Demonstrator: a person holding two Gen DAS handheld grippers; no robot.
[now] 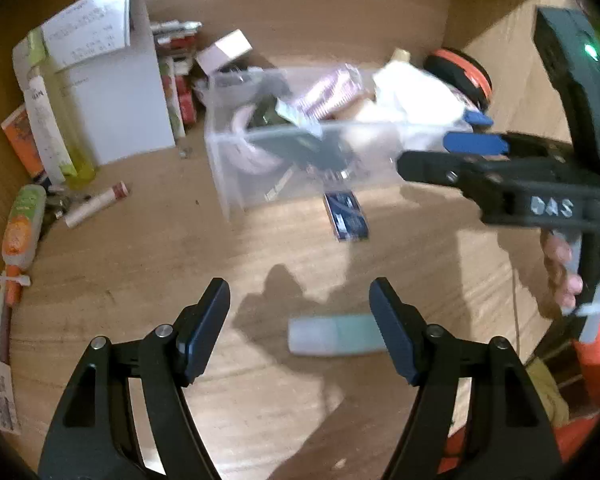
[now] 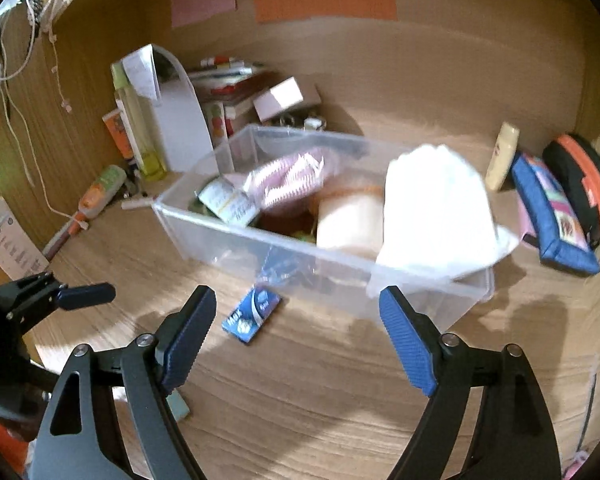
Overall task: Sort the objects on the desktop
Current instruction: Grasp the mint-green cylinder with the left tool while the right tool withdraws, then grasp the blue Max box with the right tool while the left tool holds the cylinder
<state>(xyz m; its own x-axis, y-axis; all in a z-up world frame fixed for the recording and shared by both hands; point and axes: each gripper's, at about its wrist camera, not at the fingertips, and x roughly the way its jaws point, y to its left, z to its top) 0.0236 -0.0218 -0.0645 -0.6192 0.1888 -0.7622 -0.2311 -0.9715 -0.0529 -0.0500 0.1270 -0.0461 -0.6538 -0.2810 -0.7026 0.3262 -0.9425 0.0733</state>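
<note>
Both grippers are held spread wide with nothing between the pads: the left gripper (image 1: 300,320) over the wooden table (image 1: 260,420), the right gripper (image 2: 296,336) in front of the clear plastic bin (image 2: 324,264). A pale green tube (image 1: 332,335) is seen lying on the table well in front of the bin, close to the left gripper's fingertips. A blue packet (image 2: 252,316) lies just before the bin's front wall. White cloth (image 2: 436,208) is draped over the bin's right end.
</note>
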